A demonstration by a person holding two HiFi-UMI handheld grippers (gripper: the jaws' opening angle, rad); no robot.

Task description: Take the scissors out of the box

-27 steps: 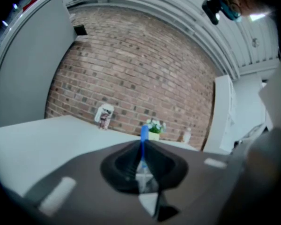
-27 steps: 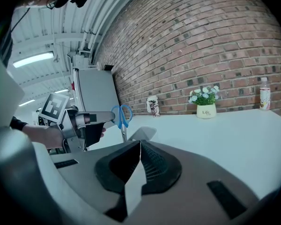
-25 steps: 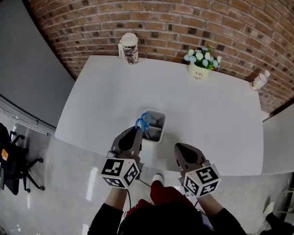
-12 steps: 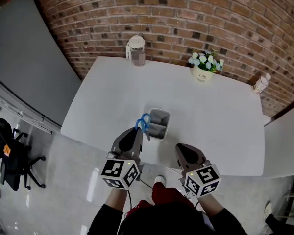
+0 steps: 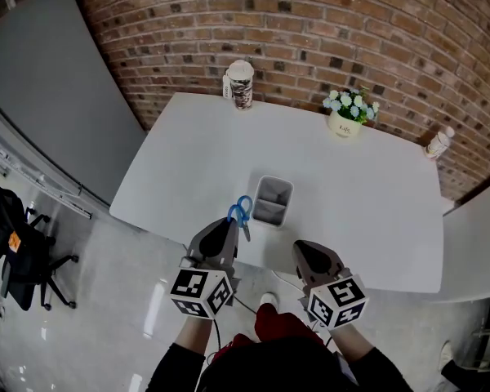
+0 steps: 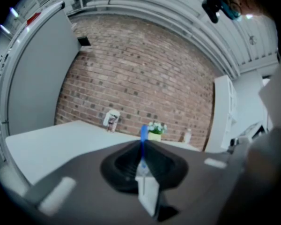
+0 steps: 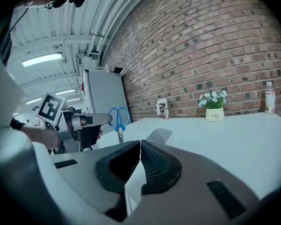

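Blue-handled scissors (image 5: pixel 242 214) hang handles-up, blades down, in my left gripper (image 5: pixel 229 224), which is shut on them. They are out of the grey box (image 5: pixel 273 201), just left of it and over the table's front edge. In the left gripper view the blue handle (image 6: pixel 143 131) stands up between the closed pads. The right gripper (image 5: pixel 304 248) is shut with nothing in it, in front of the box near the table edge. From the right gripper view the scissors (image 7: pixel 118 119) show at the left, held by the left gripper (image 7: pixel 106 120), with the box (image 7: pixel 159 135) just past my right gripper (image 7: pixel 140 143).
On the white table (image 5: pixel 188 149) stand a patterned cup (image 5: pixel 239 83) at the back, a flower pot (image 5: pixel 351 114) and a small bottle (image 5: pixel 437 143) at the back right. A brick wall runs behind. A grey partition and a chair (image 5: pixel 16 251) are at the left.
The scissors were over the box's left front corner and now hang clear of it, to its left. Both grippers have drawn back from the table toward the person.
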